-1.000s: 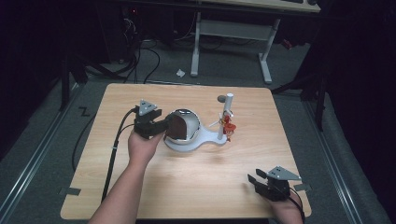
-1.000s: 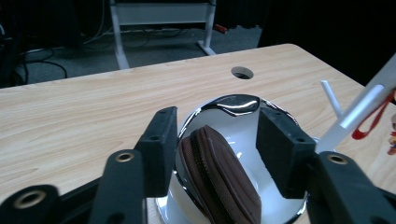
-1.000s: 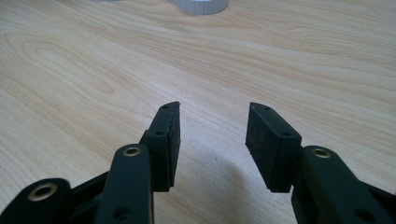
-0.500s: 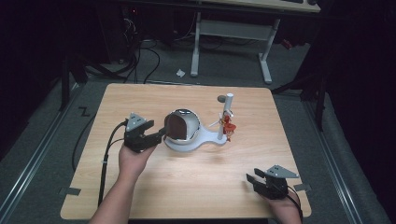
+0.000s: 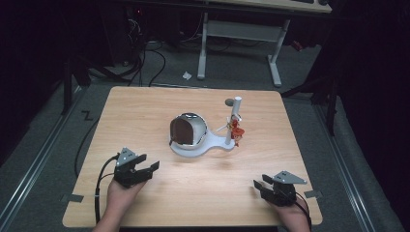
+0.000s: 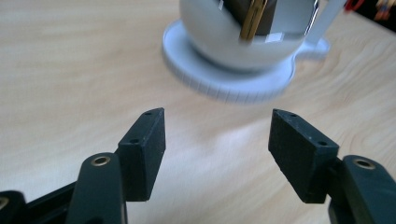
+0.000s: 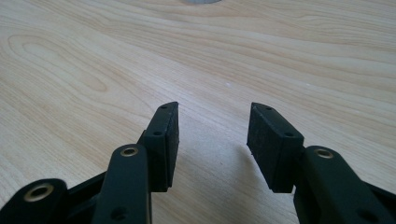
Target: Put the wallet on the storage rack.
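Evidently the left gripper had drawn back from the silvery dome-shaped helmet on its white round-based stand, jaws wide apart and empty, suggesting its work there was finished. The stand stayed mid-table, well apart from both grippers. The right gripper, parted and empty, rested near the light wooden table's front edge, open room all round.

No readable text, labels, brands or numbers stood on the bench or anything on it.
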A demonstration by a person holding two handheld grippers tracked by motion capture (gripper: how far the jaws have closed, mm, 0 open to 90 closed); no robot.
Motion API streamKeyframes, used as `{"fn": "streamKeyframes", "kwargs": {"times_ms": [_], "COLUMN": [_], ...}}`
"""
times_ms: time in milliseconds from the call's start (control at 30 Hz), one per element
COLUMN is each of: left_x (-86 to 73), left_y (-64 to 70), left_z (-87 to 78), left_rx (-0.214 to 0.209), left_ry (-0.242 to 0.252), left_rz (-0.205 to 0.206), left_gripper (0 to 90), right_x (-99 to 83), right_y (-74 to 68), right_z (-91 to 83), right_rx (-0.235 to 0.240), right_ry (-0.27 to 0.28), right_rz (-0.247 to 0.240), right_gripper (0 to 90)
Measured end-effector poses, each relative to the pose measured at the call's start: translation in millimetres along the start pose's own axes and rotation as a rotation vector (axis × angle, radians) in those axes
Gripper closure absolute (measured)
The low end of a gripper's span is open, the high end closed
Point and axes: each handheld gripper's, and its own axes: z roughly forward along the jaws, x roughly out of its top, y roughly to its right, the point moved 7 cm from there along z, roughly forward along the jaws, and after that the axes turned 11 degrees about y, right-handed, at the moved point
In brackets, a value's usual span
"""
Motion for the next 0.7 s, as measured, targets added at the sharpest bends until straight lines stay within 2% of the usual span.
{"fn": "streamKeyframes", "kwargs": {"times_ms": [133,233,267,300,367,400,467,700], "left_x": [-18.2,-36.9,-42.9,-44.4,-40.8,-39.6,-38.4,-39.0], "left_y": [1.6,5.3,6.1,7.1,8.2,7.6,7.0,0.5], "left_z": [-9.6,-21.9,-24.4,-24.9,-24.9,-24.3,-22.6,-22.8], "left_rx": [0.002,-0.007,-0.013,-0.02,-0.019,-0.019,-0.034,-0.034], "left_ry": [-0.057,-0.061,-0.082,-0.102,-0.09,-0.091,-0.08,-0.076], "left_rz": [0.031,0.044,0.04,0.044,0.088,0.094,0.075,0.056], "left_gripper": [35.5,35.6,36.7,37.6,35.4,35.4,35.3,35.3], "right_x": [-1.0,-2.3,-2.7,-3.0,-2.4,-2.1,-1.6,-1.6], "right_y": [-6.1,-10.2,-11.4,-12.6,-13.8,-14.0,-12.9,-9.6], "right_z": [3.0,2.6,2.5,2.1,2.2,2.7,4.9,3.8], "right_rx": [0.014,0.019,0.022,0.023,0.021,0.018,0.013,-0.011], "right_ry": [-0.011,-0.015,-0.015,-0.016,-0.014,-0.015,-0.015,-0.017], "right_rz": [-0.022,-0.022,-0.024,-0.026,-0.032,-0.029,-0.028,-0.022], "right_gripper": [53.5,53.4,53.4,53.4,53.4,53.4,53.3,53.1]}}
